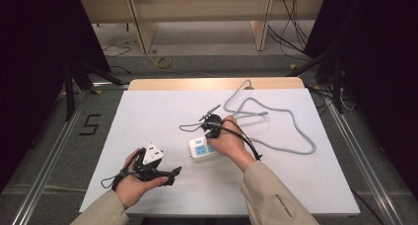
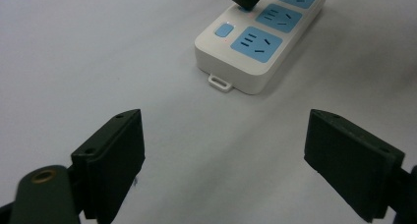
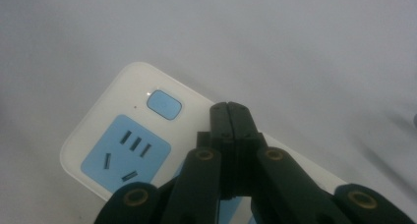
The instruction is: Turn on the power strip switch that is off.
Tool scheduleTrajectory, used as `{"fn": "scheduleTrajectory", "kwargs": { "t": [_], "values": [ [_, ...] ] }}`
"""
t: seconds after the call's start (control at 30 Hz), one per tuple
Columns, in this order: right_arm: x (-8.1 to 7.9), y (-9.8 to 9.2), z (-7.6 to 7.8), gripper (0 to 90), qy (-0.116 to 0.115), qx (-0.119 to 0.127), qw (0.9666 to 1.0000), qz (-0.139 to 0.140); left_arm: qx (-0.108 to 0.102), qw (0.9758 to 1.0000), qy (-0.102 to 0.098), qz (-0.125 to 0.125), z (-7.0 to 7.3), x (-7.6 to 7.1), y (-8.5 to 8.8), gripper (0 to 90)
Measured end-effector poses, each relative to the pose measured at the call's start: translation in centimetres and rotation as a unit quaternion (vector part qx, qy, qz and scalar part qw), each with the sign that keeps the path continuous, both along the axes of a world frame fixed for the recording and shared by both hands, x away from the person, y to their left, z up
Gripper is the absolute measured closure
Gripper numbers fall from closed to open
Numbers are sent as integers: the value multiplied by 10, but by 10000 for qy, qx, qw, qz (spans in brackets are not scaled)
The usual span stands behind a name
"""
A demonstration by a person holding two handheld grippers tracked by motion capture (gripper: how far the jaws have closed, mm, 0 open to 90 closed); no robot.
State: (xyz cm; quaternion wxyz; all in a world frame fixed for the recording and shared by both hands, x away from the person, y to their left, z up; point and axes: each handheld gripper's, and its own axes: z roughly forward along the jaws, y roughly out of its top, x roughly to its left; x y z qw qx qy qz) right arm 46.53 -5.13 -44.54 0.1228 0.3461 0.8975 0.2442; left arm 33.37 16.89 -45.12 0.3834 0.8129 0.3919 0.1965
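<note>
Two grippers worked our bench: the right gripper (image 3: 230, 111), clenched empty, hovered by the power strip (image 1: 203, 149) switch (image 3: 164, 104), seemingly unpressed; the left gripper (image 2: 223, 150) gaped.

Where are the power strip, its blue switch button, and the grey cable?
power strip (image 2: 255, 47), left gripper view, on its white top near the end socket.
blue switch button (image 3: 164, 104), right gripper view, on the button's middle.
grey cable (image 1: 296, 129), high view, on the loop lying on the table.
</note>
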Motion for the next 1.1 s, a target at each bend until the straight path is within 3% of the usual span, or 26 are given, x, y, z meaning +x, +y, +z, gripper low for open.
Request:
{"fn": "scheduleTrajectory", "kwargs": {
  "t": [0.3,0.33,0.7,0.93,1.1],
  "values": [
    [0,0,-1,900,62,-33,10000,-8,-2,10000,-1,-3,0,0,0,150],
    [0,1,-1,900,96,54,9999,-32,18,10000,12,-12,0,0,0,150],
    [1,0,-1,900,118,66,9999,-52,-20,10000,7,4,0,0,0,150],
    [2,-4,-1,900,213,274,9993,-112,-6,10000,7,-8,0,0,0,151],
    [2,-7,0,880,144,267,9995,3,-6,10000,12,-17,-1,1,0,151]
  ]
}}
